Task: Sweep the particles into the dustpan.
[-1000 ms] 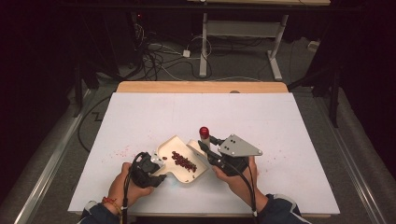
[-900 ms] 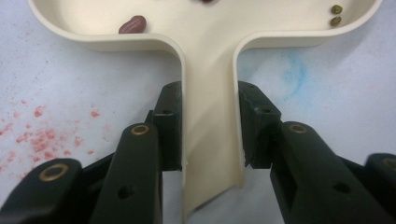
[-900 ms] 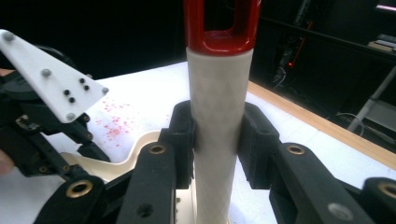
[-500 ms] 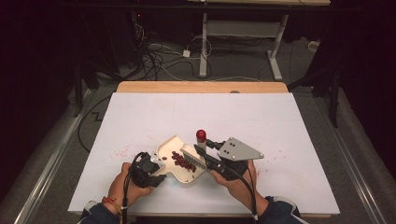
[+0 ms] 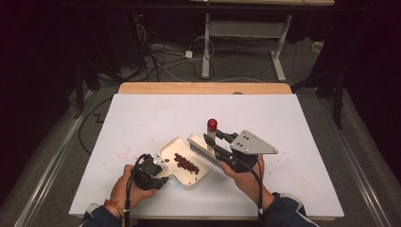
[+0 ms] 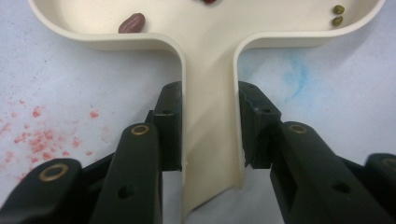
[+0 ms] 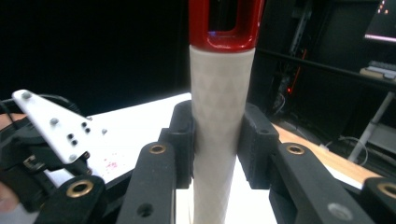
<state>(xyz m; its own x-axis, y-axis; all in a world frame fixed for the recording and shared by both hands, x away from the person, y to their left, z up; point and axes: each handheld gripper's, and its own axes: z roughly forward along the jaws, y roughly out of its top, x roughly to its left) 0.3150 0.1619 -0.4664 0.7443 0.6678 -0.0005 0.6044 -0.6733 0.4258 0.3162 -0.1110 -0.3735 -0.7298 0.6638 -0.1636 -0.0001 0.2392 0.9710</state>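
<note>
A cream dustpan (image 5: pixel 204 174) lies on the white table with a heap of red beans (image 5: pixel 187 163) in it. My left gripper (image 5: pixel 162 176) is shut on the pan's handle (image 6: pixel 210 140), one pad on each side. One red bean (image 6: pixel 131 22) and two small green ones (image 6: pixel 338 14) lie near the pan's back wall. My right gripper (image 5: pixel 215 143) is shut on the white handle (image 7: pixel 219 140) of a brush. The handle's red end (image 5: pixel 212 124) points up and away. The brush head (image 5: pixel 202 150) hangs at the pan's right rim.
Red smears and crumbs (image 5: pixel 124 152) mark the table left of the pan, also seen beside the left jaw (image 6: pixel 32 140). A wooden strip (image 5: pixel 203 88) runs along the table's far edge. Cables and desk legs lie on the dark floor beyond.
The right gripper and its brush shifted a little toward the pan, then back right and up. The left gripper and dustpan stayed put.
</note>
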